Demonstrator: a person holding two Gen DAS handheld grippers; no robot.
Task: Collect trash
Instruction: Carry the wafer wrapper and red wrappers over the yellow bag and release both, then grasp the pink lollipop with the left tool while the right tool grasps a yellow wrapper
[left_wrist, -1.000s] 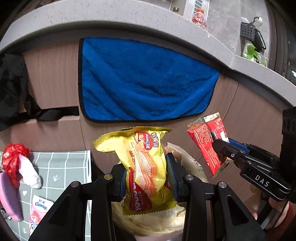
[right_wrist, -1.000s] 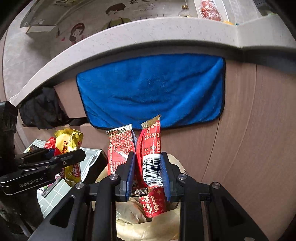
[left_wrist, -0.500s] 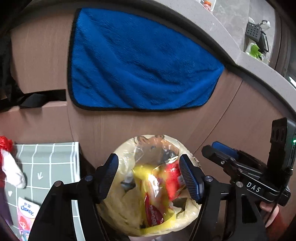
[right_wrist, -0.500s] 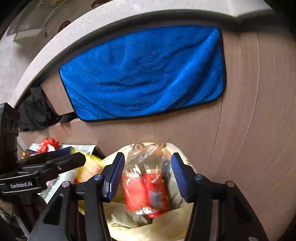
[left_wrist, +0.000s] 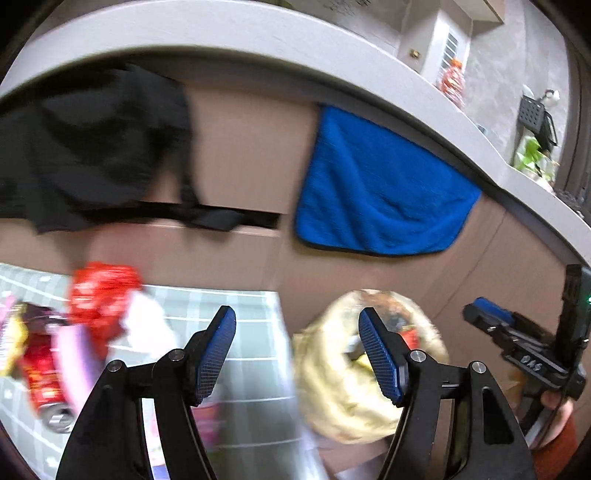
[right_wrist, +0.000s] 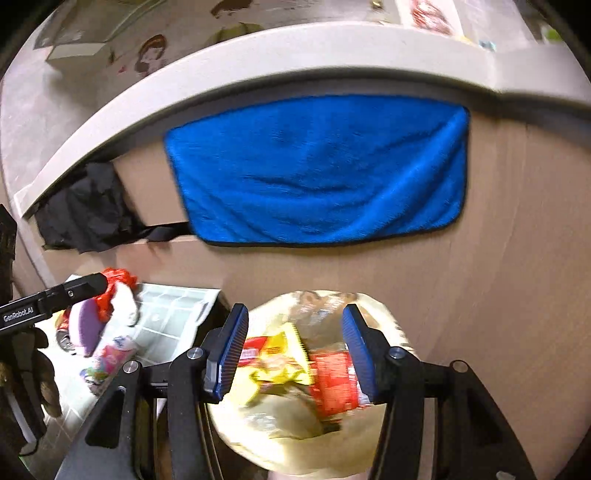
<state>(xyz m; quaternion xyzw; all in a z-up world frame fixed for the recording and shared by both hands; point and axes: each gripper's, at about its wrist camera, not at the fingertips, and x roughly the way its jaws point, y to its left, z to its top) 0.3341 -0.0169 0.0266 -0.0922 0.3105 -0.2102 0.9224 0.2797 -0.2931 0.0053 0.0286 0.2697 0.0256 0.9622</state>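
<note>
Both my left gripper (left_wrist: 295, 354) and right gripper (right_wrist: 293, 350) gape empty. Lower left, the crumpled red wrapper (left_wrist: 101, 295) looks light, crinkly; I'd pinch its bunched middle.

blue towel (right_wrist: 317, 170) hanging on cabinet | black cloth (left_wrist: 92, 144) | checked mat (left_wrist: 243, 310)

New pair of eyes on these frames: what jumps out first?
The bright blue towel hanging on the brown cabinet front under the counter. Below it, the lined trash bin holds yellow and red snack wrappers, framed by the open right tool. Left of the bin, blurred litter lies on a checked cloth.
</note>
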